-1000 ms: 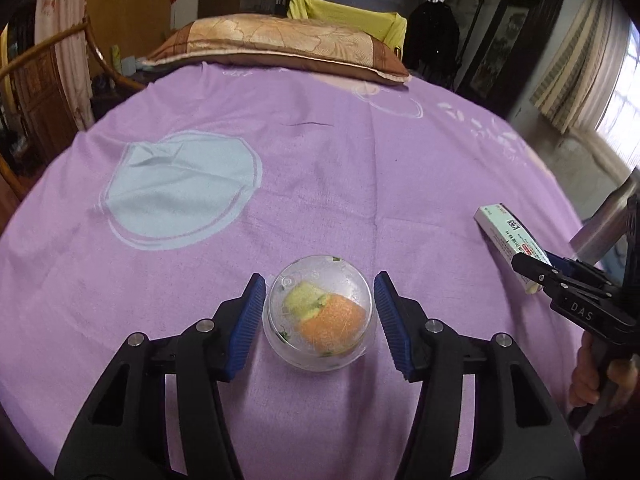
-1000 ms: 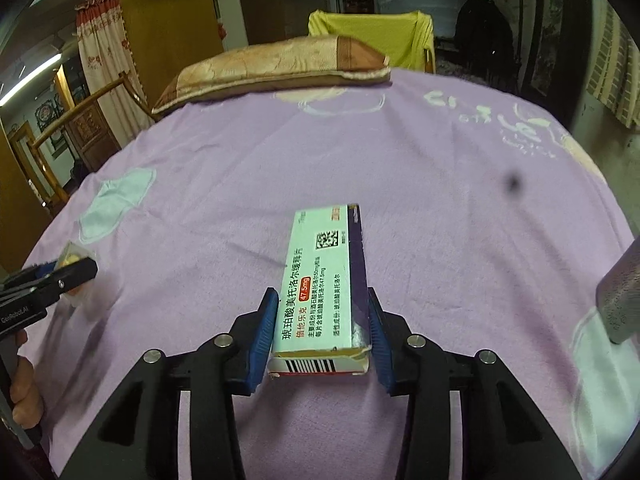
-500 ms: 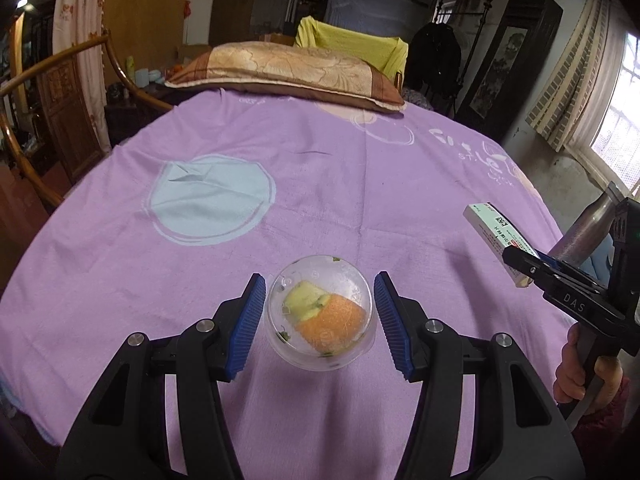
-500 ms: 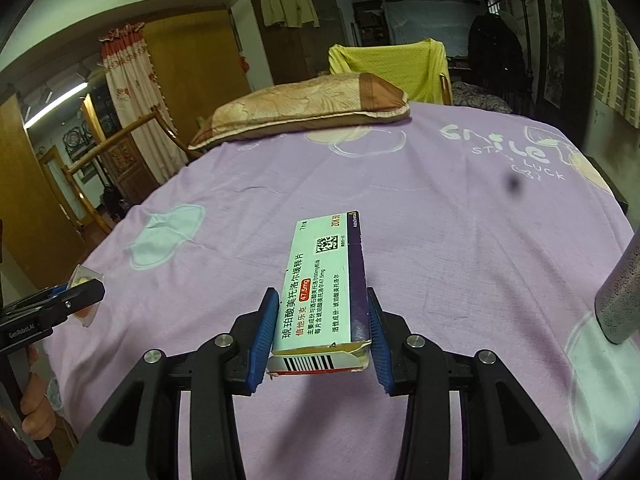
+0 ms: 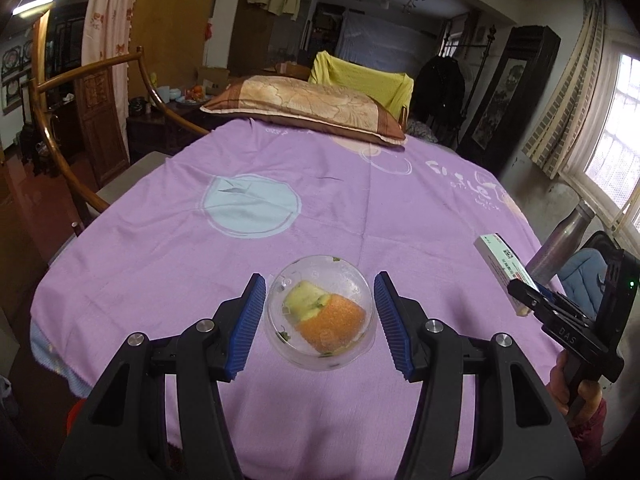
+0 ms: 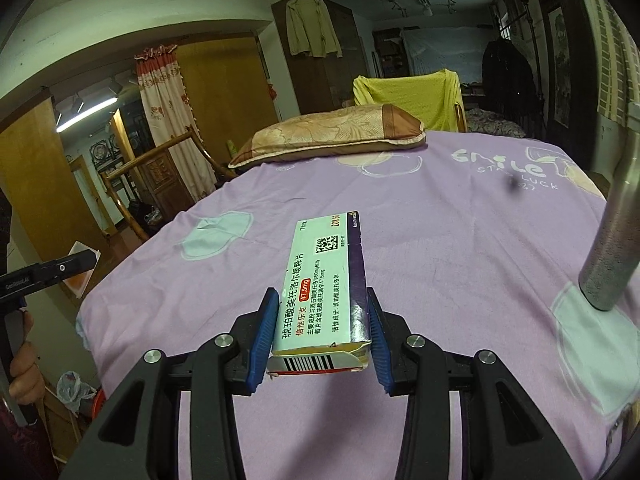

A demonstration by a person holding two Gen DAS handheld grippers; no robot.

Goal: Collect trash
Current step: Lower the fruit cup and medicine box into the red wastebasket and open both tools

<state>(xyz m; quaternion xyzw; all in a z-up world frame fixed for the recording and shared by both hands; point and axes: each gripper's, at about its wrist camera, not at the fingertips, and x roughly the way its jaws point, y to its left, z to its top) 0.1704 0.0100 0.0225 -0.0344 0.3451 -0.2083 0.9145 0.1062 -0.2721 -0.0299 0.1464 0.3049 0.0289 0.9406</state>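
A clear plastic cup point(image 5: 320, 312) with orange peel and green scraps inside sits between the blue pads of my left gripper point(image 5: 320, 278), which is shut on it and holds it above the near edge of the purple bed cover point(image 5: 320, 200). My right gripper point(image 6: 321, 292) is shut on a pale green and purple medicine box point(image 6: 320, 276), also held in the air over the bed. The left wrist view shows that box point(image 5: 500, 258) and the right gripper point(image 5: 524, 300) at the far right. In the right wrist view the left gripper point(image 6: 86, 258) and the cup point(image 6: 80, 276) are at the left edge.
A steel bottle point(image 6: 612, 240) stands on the bed's right side. A brown pillow point(image 5: 304, 104) lies at the far end, with a yellow-draped chair behind it. A curved wooden chair point(image 5: 60, 140) is on the left, and a plastic bag point(image 6: 72, 390) lies on the floor.
Both grippers have risen and drawn back from the bed, each still holding its object. The views have tilted up, so more of the room shows.
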